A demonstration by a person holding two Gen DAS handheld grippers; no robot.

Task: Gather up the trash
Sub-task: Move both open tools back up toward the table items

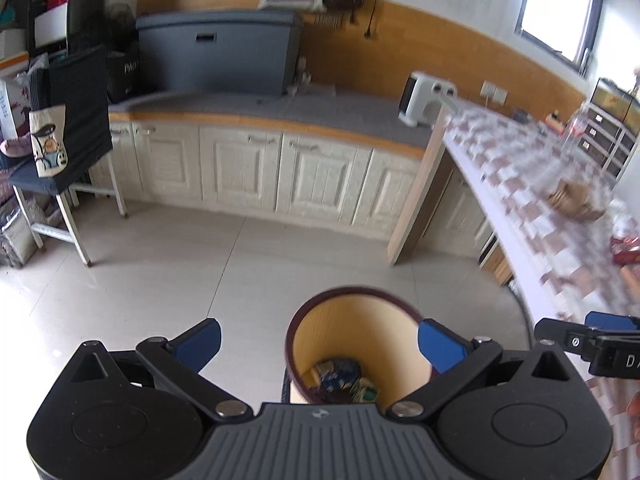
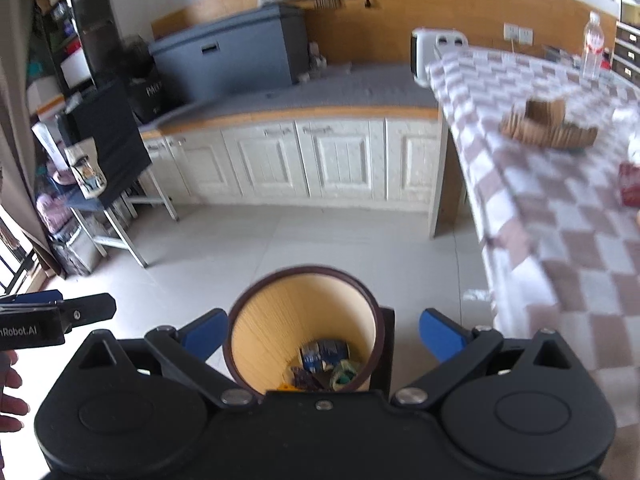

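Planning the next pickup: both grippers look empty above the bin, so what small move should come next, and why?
Probably swing the right gripper toward the checkered table. Both it and the left gripper are open and empty over the bin, which already holds wrappers; the red packet remains there.

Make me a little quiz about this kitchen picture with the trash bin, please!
1. True or false: the trash bin already has wrappers at its bottom.
2. What stands at the far end of the checkered table? A) a plastic bottle B) a teapot C) a lamp
3. Fill in: both the left gripper and the right gripper have jaws that are ____ and carry nothing.

Key:
1. True. Blue and green wrappers lie inside.
2. A, the plastic bottle.
3. Open.
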